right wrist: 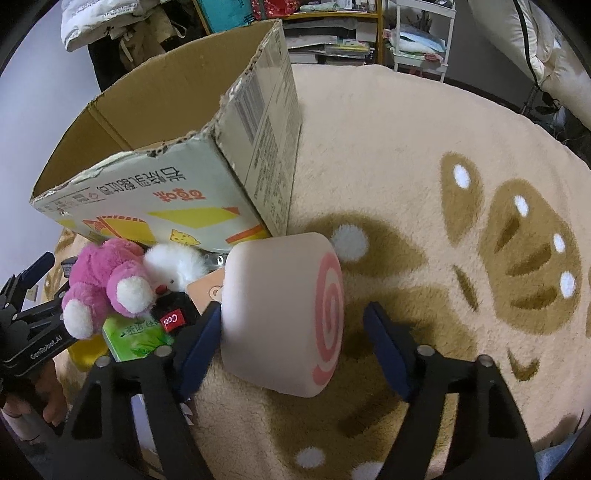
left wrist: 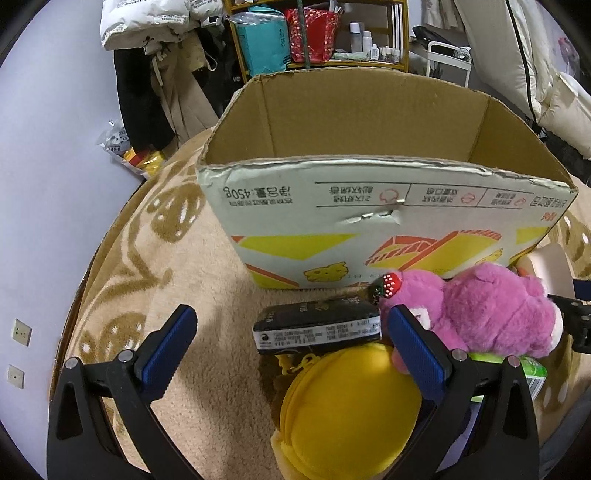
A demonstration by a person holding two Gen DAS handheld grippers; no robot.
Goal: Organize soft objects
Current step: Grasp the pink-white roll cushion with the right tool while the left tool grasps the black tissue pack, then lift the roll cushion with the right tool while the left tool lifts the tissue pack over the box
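Observation:
An open cardboard box [left wrist: 369,206] stands on the beige rug, also in the right wrist view [right wrist: 177,199]. My left gripper [left wrist: 291,325] is open above a black packet [left wrist: 317,326] and a round yellow plush [left wrist: 351,406]. A pink plush bear [left wrist: 491,310] lies just right of its right finger; it also shows in the right wrist view [right wrist: 107,280]. My right gripper [right wrist: 291,328] is open around a pink swirl-roll cushion [right wrist: 284,314], with its left finger against the cushion's side. A white fluffy toy [right wrist: 177,262], a black toy [right wrist: 173,314] and a green tissue pack [right wrist: 136,338] lie beside it.
The rug [right wrist: 424,147] carries brown patterns. Shelves with a teal bag [left wrist: 264,40] and a red bag [left wrist: 314,33] stand behind the box. Coats [left wrist: 147,92] hang at the back left. A white cart [right wrist: 421,37] stands at the rug's far edge.

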